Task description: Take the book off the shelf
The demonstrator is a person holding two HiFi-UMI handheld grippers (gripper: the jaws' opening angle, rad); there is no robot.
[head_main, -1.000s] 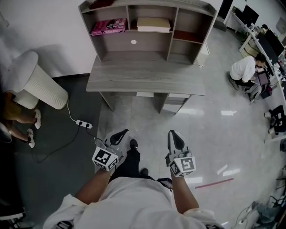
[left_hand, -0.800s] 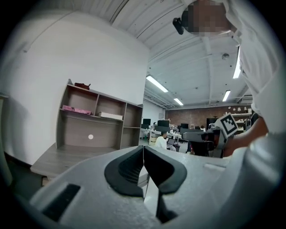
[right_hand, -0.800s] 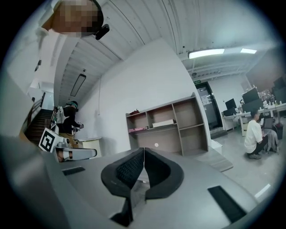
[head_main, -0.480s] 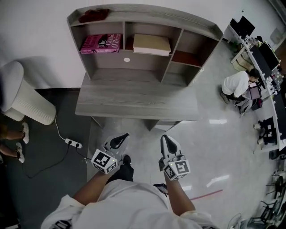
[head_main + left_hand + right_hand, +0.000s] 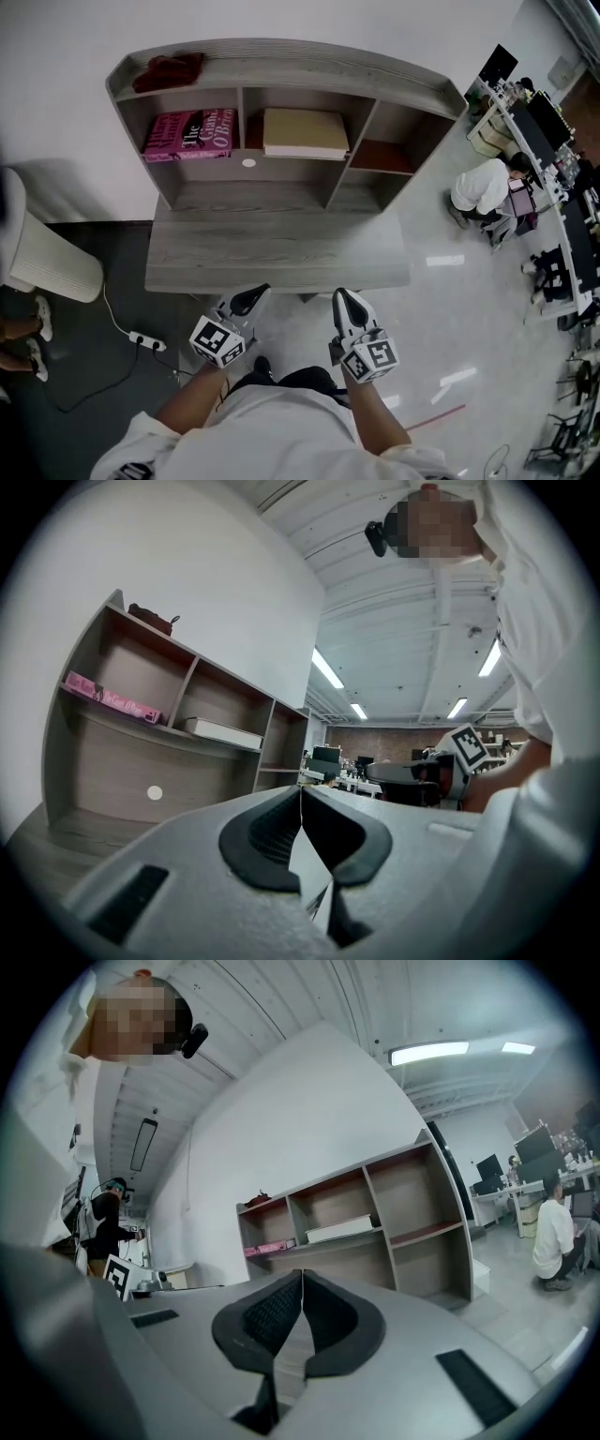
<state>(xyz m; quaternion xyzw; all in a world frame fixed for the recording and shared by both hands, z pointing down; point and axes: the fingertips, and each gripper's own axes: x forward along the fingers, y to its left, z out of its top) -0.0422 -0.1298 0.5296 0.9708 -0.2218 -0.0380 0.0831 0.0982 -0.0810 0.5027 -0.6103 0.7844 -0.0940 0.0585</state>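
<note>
Left gripper (image 5: 251, 298) and right gripper (image 5: 343, 302): jaws pressed together on both, nothing between them, both held low at the near edge of the desk top (image 5: 272, 253), well apart from the shelf (image 5: 281, 62). Two candidates lie flat up there: a pink book (image 5: 187, 135) in the left compartment and a cream book (image 5: 292, 133) in the middle one, separated by an upright divider (image 5: 240, 117). Risk 1: the task names one book only, so the wrong one may be taken. Risk 2: reaching in with jaws not opened would likely shove a book toward the back wall rather than grip it. Risk 3: a flat book offers only a thin front edge, so a shallow pinch could slip and drop it on the desk. A dark red cloth (image 5: 173, 67) on the top board looks clear of the reach.
</note>
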